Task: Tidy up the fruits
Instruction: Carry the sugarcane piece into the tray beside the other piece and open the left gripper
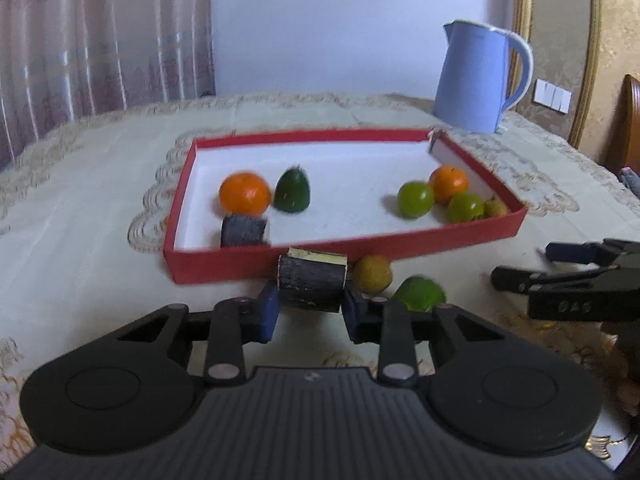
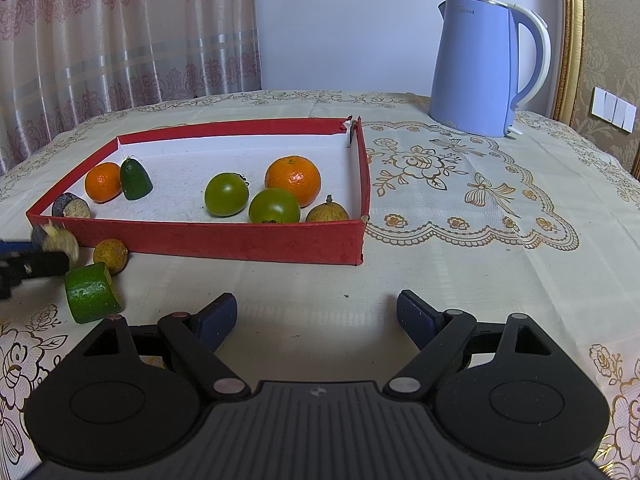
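My left gripper point(image 1: 310, 309) is shut on a short dark cylinder with a pale cut end point(image 1: 313, 282), held just in front of the red tray's near wall point(image 1: 440, 239). A second dark cylinder point(image 1: 244, 231), two oranges point(image 1: 245, 194), a dark green cone-shaped fruit point(image 1: 292, 191), two round green fruits point(image 1: 415, 200) and a small brown one point(image 1: 495, 208) lie in the tray. A yellow-brown round fruit point(image 2: 111, 255) and a cut green piece point(image 2: 90, 292) lie on the cloth outside. My right gripper point(image 2: 316, 316) stands open over bare cloth with nothing between its fingers.
A blue electric kettle point(image 2: 476, 68) stands behind the tray to the right. The table carries a cream embroidered cloth point(image 2: 460, 184). Curtains point(image 2: 120, 40) hang at the back left, and a gold-framed panel and wall switches are at the right.
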The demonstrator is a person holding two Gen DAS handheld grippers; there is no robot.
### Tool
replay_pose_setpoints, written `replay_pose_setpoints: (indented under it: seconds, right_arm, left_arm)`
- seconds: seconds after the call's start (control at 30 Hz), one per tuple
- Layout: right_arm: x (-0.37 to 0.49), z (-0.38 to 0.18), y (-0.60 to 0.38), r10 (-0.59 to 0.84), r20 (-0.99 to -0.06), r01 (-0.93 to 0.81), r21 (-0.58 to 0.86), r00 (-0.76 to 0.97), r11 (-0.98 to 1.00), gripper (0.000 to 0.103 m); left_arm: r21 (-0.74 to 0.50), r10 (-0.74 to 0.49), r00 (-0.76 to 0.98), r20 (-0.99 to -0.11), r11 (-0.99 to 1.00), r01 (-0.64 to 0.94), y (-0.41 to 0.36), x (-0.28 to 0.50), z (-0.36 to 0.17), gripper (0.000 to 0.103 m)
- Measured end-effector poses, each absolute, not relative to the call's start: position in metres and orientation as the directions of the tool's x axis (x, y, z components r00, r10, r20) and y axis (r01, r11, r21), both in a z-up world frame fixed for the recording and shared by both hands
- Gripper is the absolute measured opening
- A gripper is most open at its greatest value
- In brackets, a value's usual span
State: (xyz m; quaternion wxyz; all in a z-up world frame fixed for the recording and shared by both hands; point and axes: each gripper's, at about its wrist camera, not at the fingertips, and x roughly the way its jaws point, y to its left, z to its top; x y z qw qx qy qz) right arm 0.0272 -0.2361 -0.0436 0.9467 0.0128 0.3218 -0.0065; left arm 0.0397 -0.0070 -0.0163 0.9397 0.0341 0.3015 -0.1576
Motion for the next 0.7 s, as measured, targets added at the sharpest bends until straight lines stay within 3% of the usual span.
replay_pose_setpoints:
  seconds: [0.2, 0.57, 0.7]
  right_arm:
    - [0.027, -0.044, -0.236, -0.004, -0.61, 0.021, 0.02, 0.793, 1.0, 0.087]
    - [0.027, -0.044, -0.236, -0.004, -0.61, 0.02, 0.02, 0.793, 1.0, 0.088]
    - [0.027, -0.044, -0.236, -0.004, -0.61, 0.02, 0.02, 0.793, 1.0, 0.088]
  left_arm:
    - [0.002, -0.281, 0.801, -0.529, 0.943, 0.333, -0.022, 0.058, 0.01, 0.03]
    - [-0.001, -0.221, 0.754, -0.619, 0.96, 0.281, -0.034, 0.127, -0.013, 0.03]
    - [0.001, -0.213, 0.759, -0.615, 0.963, 0.271, -0.035, 0.135, -0.023, 0.032]
